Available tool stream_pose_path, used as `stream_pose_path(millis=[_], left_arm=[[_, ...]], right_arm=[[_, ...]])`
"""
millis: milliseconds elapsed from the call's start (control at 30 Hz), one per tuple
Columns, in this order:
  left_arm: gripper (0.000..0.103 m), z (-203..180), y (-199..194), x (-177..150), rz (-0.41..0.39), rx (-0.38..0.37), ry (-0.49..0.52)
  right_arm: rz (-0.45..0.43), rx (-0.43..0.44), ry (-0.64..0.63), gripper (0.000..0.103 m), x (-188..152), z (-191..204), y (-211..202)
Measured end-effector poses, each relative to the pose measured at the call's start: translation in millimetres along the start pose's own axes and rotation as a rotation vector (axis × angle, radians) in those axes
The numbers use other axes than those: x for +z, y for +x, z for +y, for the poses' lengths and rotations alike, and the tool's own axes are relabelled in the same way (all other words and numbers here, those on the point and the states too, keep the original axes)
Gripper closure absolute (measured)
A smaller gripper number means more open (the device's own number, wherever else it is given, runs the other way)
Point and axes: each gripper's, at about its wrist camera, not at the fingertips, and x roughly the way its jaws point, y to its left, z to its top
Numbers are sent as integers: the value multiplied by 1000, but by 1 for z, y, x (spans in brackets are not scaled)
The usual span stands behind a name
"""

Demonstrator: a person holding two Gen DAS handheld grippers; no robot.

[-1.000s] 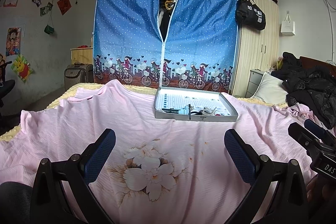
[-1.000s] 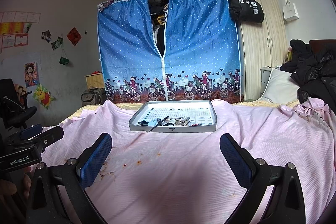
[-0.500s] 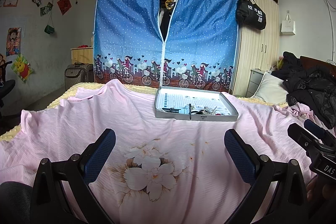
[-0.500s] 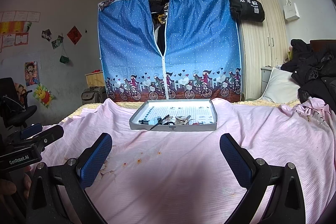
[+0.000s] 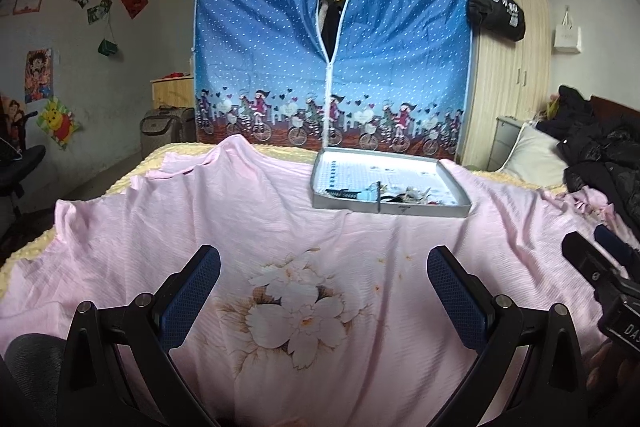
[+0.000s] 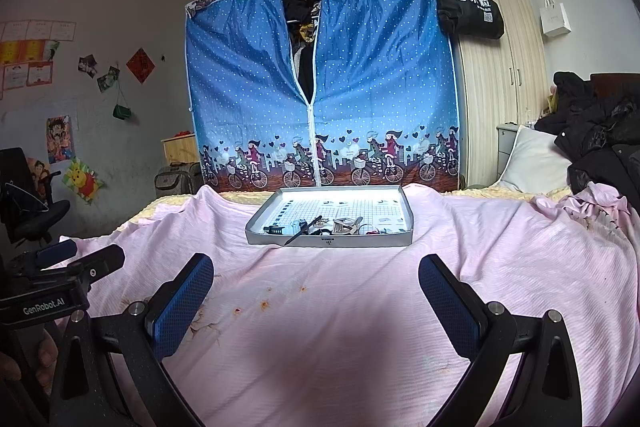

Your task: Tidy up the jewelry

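Note:
A shallow grey tray (image 5: 456,183) (image 6: 256,223) with a white grid liner rests on the pink bedsheet at the far side of the bed. A small heap of jewelry and hair clips (image 5: 384,194) (image 6: 320,225) lies along its near edge. My left gripper (image 5: 320,291) hovers open over the flower print, well short of the tray, nothing between its blue pads. My right gripper (image 6: 316,291) is open too, empty, and also well short of the tray. Each gripper shows at the edge of the other's view.
A blue dotted fabric wardrobe (image 5: 328,59) stands behind the bed, a wooden wardrobe (image 5: 508,79) to its right. Dark clothes (image 5: 600,155) and a pillow (image 6: 528,163) are piled at the right. An office chair (image 6: 24,203) stands at the left.
Both views have tilted slightly downward and crept forward; the tray sits a little lower in frame. Both grippers stay open and empty.

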Motion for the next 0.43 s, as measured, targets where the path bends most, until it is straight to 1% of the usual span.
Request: stream_pose_path(millis=[167, 433], left_arm=[[1, 1, -1, -2, -5, -14, 3], [1, 0, 2, -1, -7, -10, 24]], right_arm=[[2, 1, 0, 0, 1, -1, 1], [11, 3, 1, 0, -1, -2, 0]])
